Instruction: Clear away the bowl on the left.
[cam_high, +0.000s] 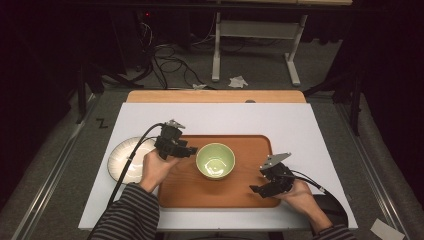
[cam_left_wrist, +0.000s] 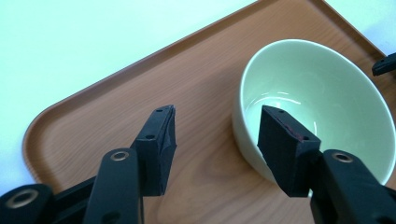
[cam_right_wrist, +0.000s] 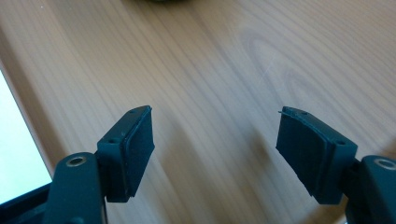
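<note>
Pale green bowl (cam_high: 215, 161) sits mid wooden tray (cam_high: 250, 145), nearer the tray's left edge, on the white worktop (cam_high: 300, 120). Left hand-held gripper (cam_high: 189, 150) just left of the bowl, jaws wide apart straddling its near rim, gripping nothing. Right hand-held gripper (cam_high: 255, 189) over the tray's front right corner, jaws wide, empty. White plate (cam_high: 120, 155) lies by the worktop's left edge.

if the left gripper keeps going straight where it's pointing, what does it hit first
Most likely the near rim of the green bowl: the open left gripper has one jaw lined up with it. The other jaw would meet the wooden tray.
</note>
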